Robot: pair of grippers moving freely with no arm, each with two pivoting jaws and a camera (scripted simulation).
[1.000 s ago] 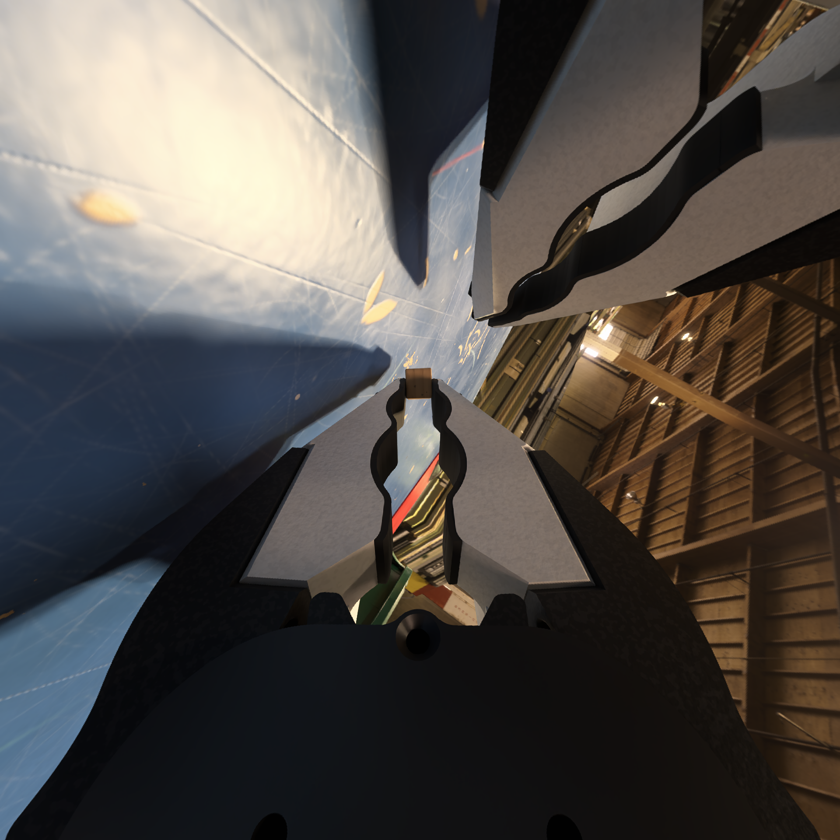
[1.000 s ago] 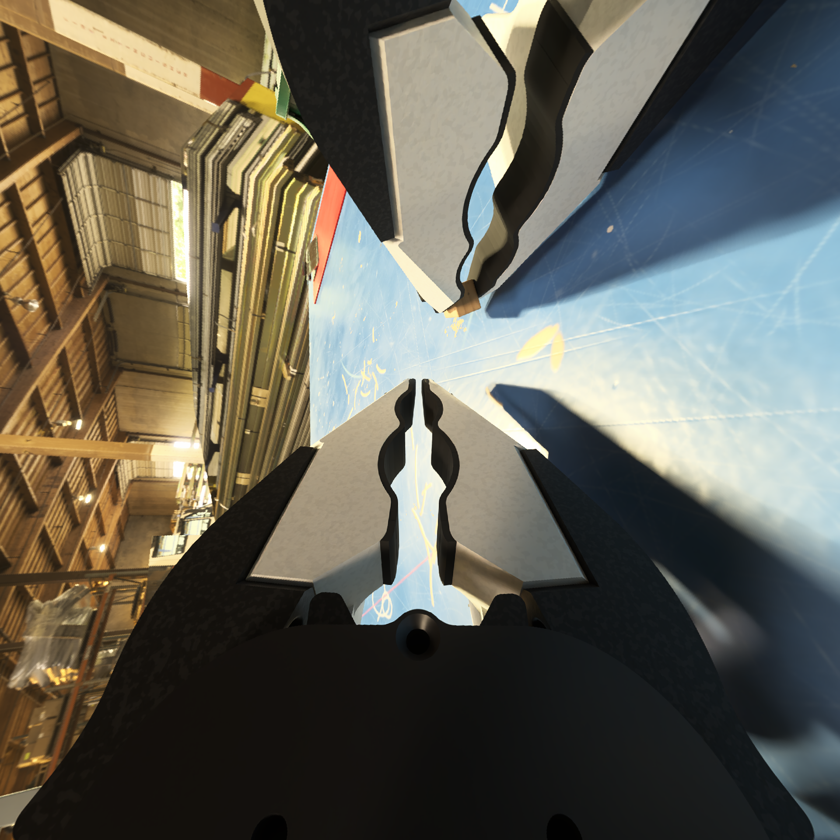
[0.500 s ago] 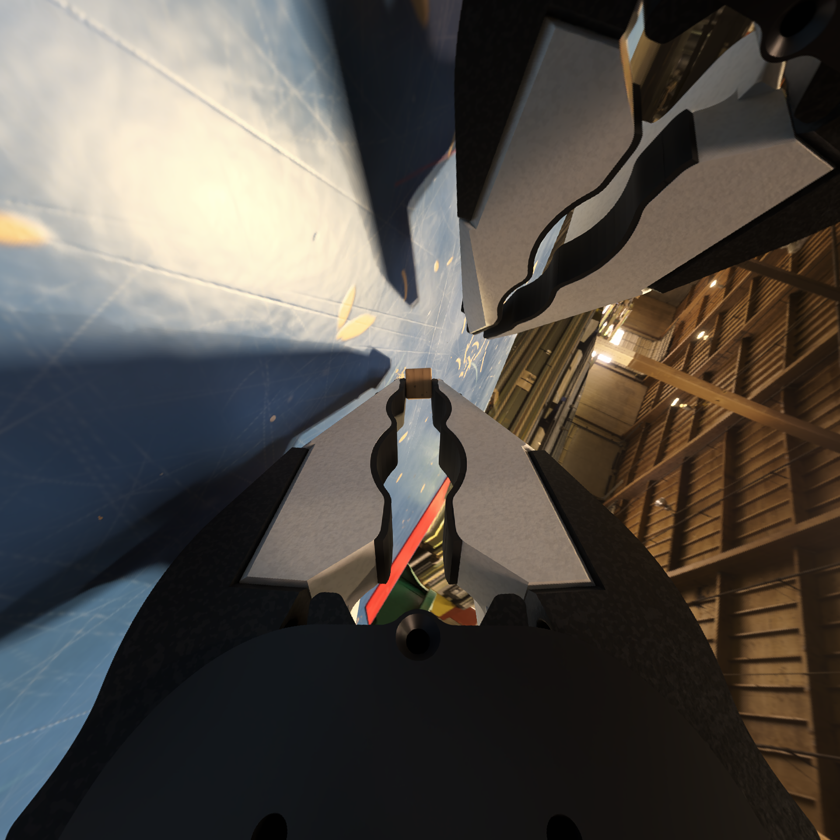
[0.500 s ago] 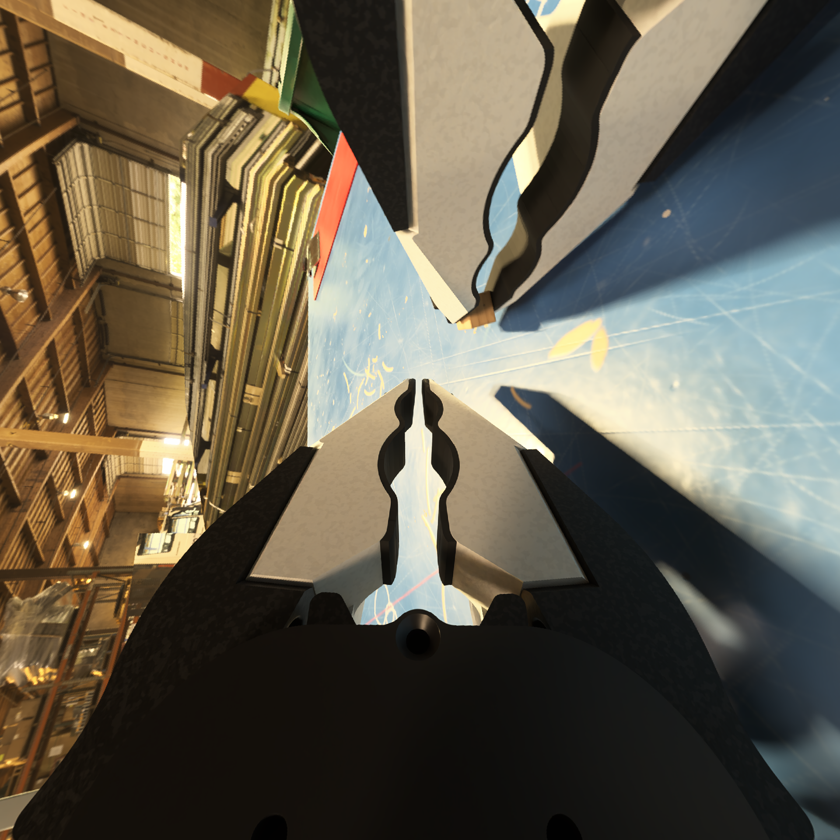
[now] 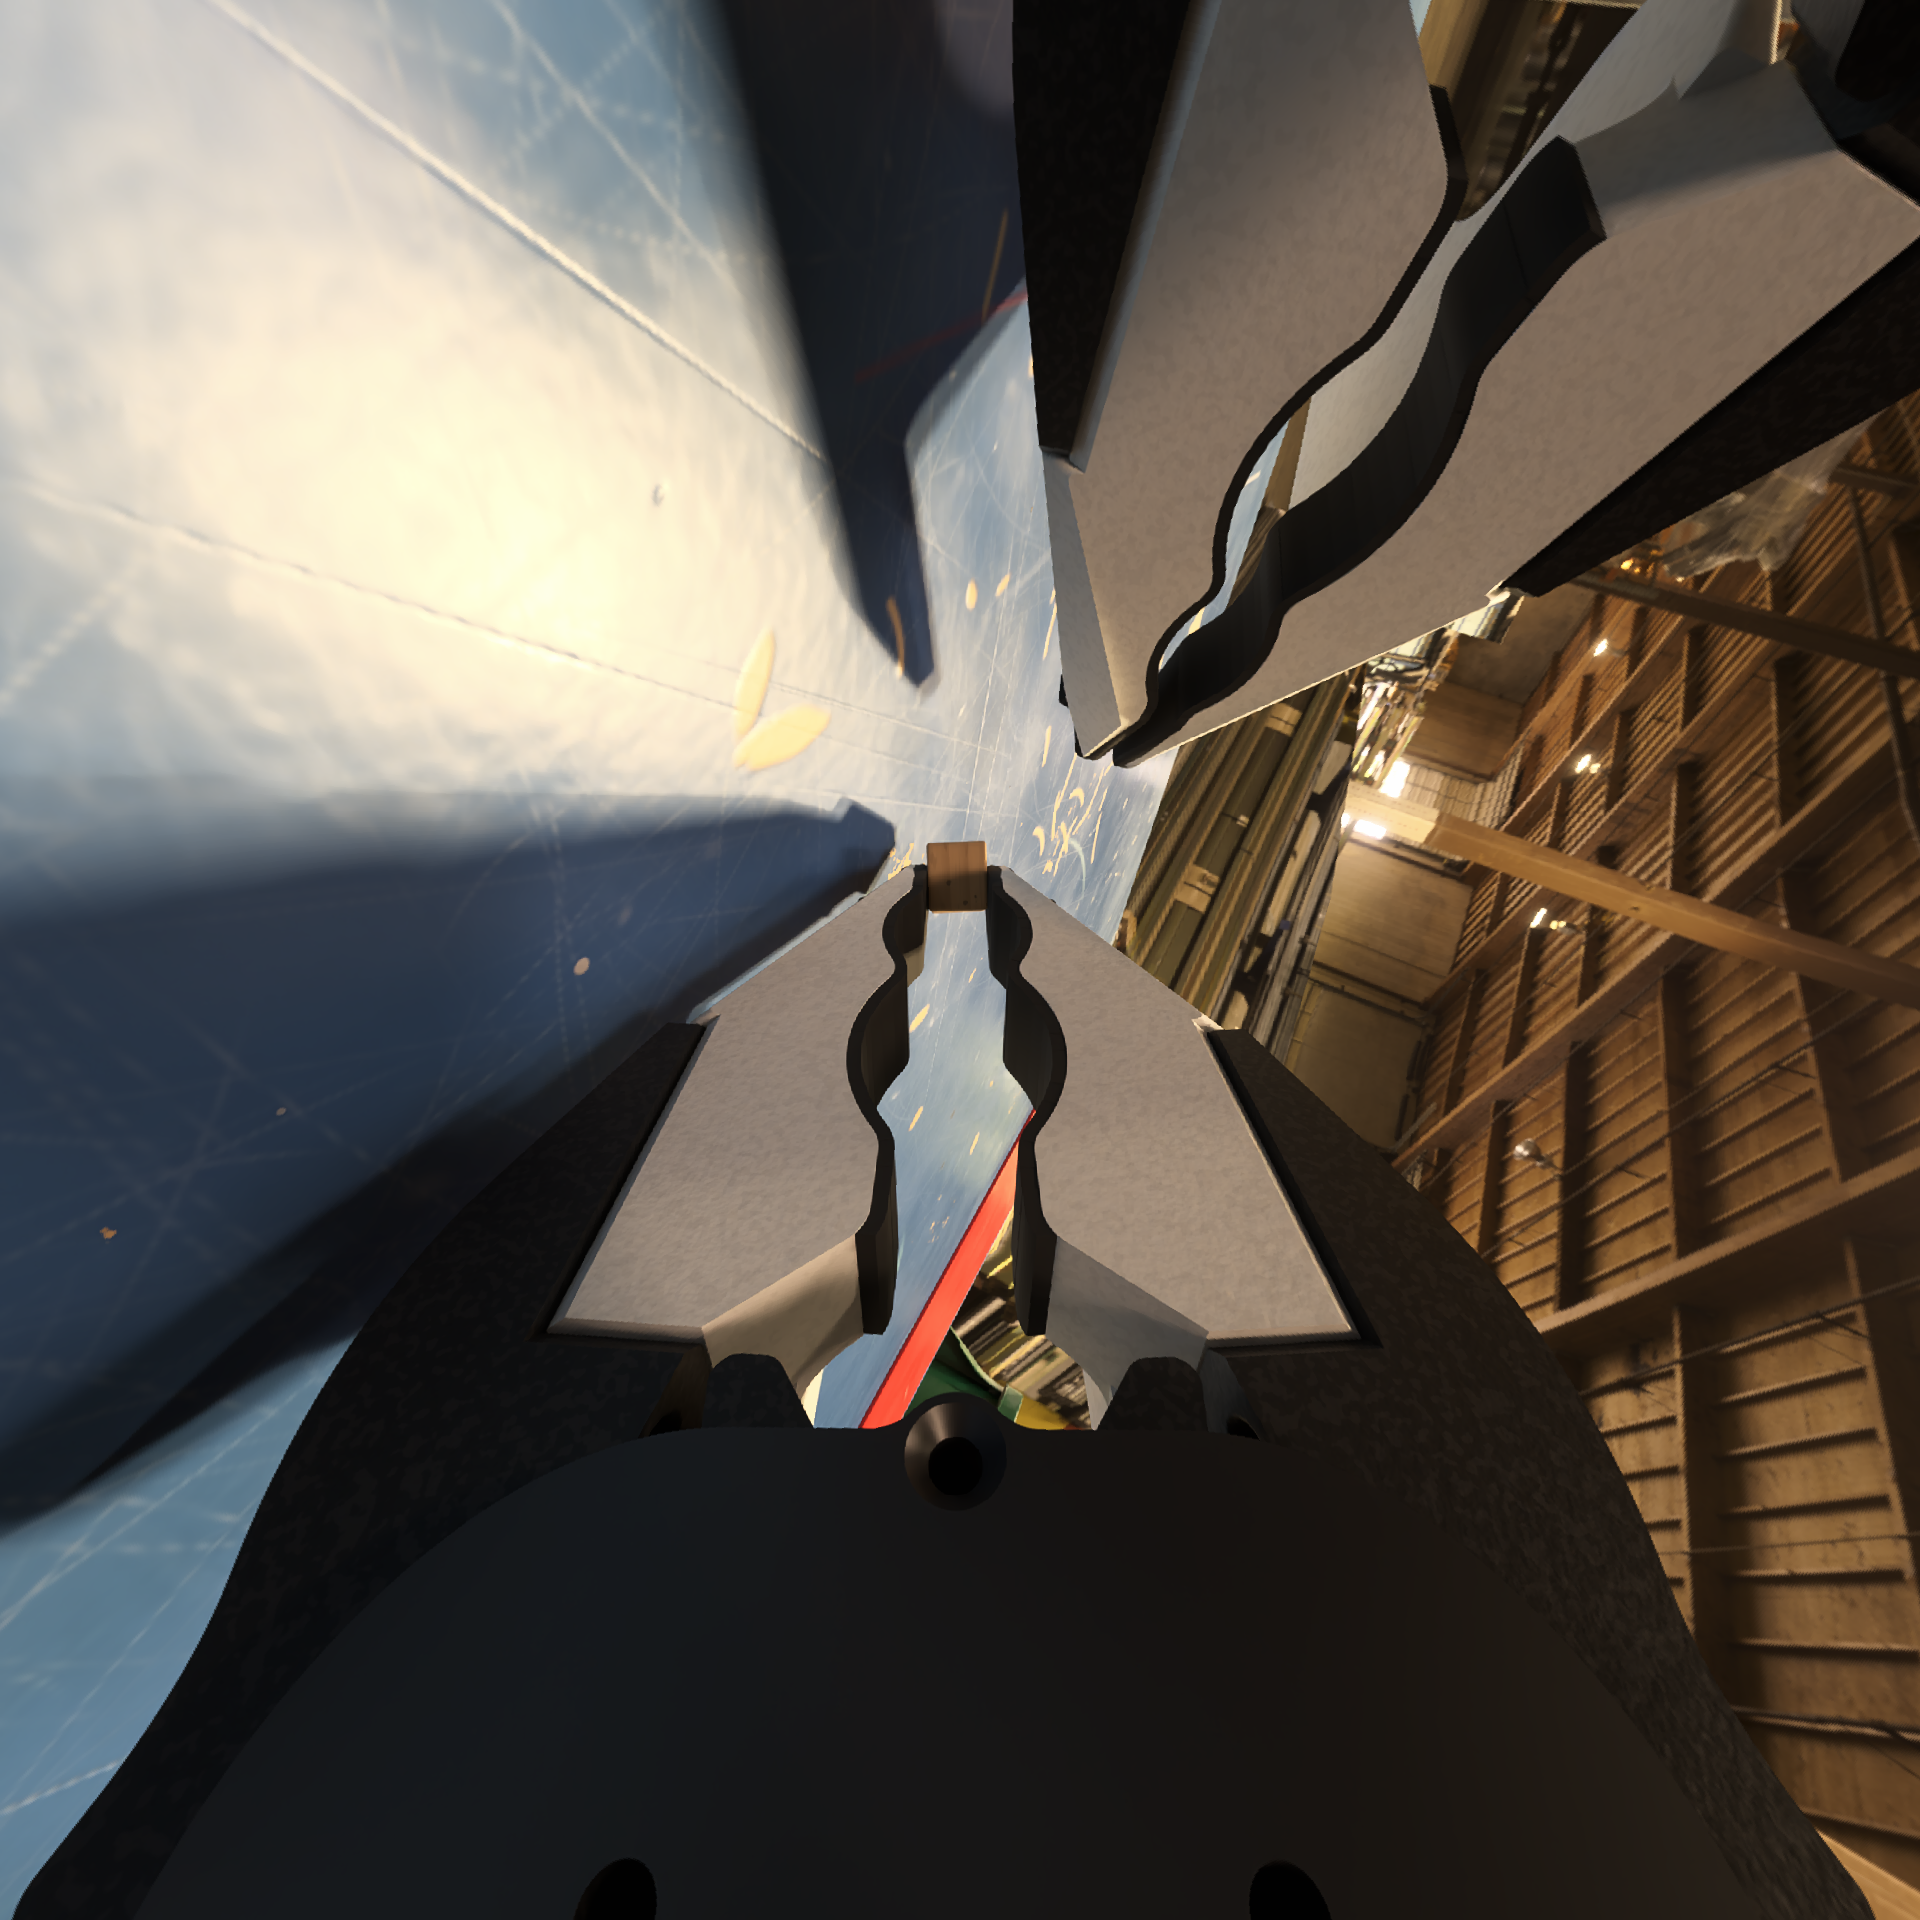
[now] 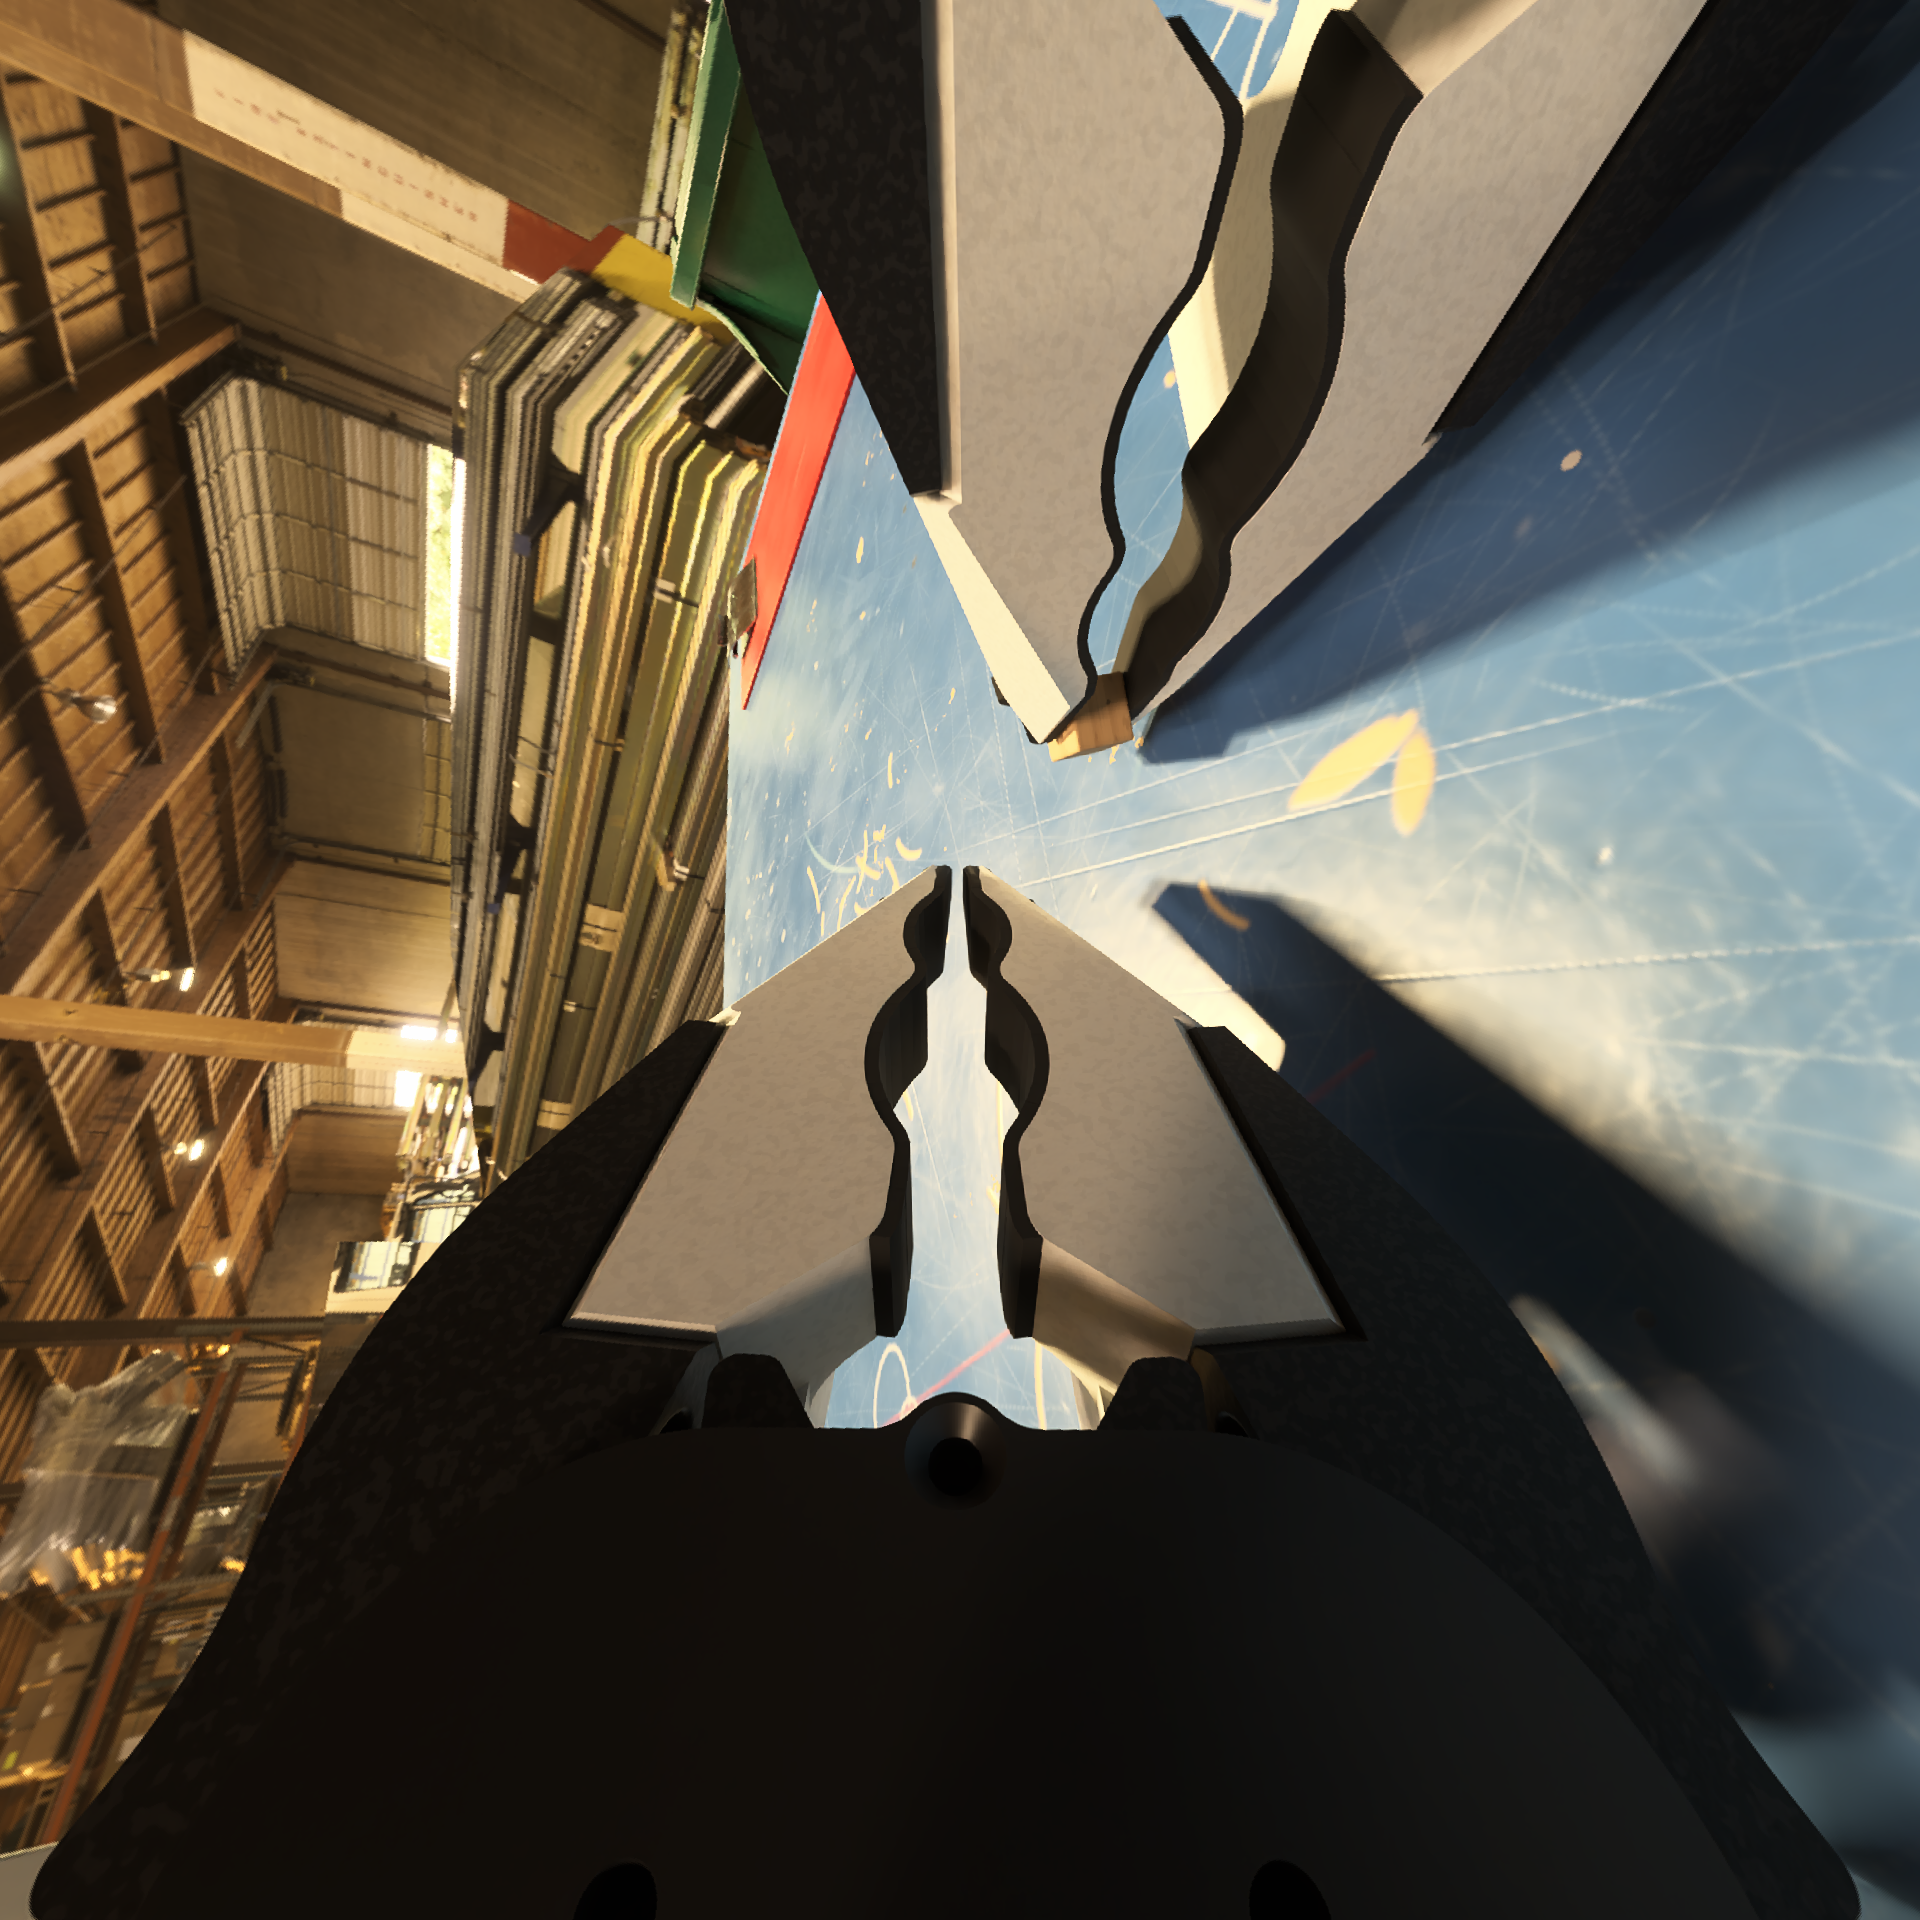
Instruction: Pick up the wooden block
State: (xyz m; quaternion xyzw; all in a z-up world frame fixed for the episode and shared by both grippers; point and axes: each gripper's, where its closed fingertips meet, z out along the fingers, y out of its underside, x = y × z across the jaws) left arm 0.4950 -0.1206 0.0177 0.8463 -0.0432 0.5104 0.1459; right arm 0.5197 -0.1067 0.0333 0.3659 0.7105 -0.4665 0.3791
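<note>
the wooden block is a tiny tan cube pinched at the very tips of my left hand-held gripper, fingers clamped on its two side faces, with about half of it sticking out past the tips. in the right wrist view the same block shows at the end of that gripper, and as far as i can tell it hangs just clear of the blue worktop; i can't be sure of the gap. it looks light, stiff and dry, with flat faces, so i judge it will not crush or deform, but with so little of it between the pads it could twist or pop out if i jerk. a deeper hold, on the middle of opposite faces, would be safer. my right hand-held gripper carries nothing, its fingers nearly together with only a thin slit between the tips; from the left wrist view it hangs above and to the right, apart from the block. the scratched worktop has pale yellow flecks and long dark shadows. beyond its edge stand wooden walls and stacked boards.
</note>
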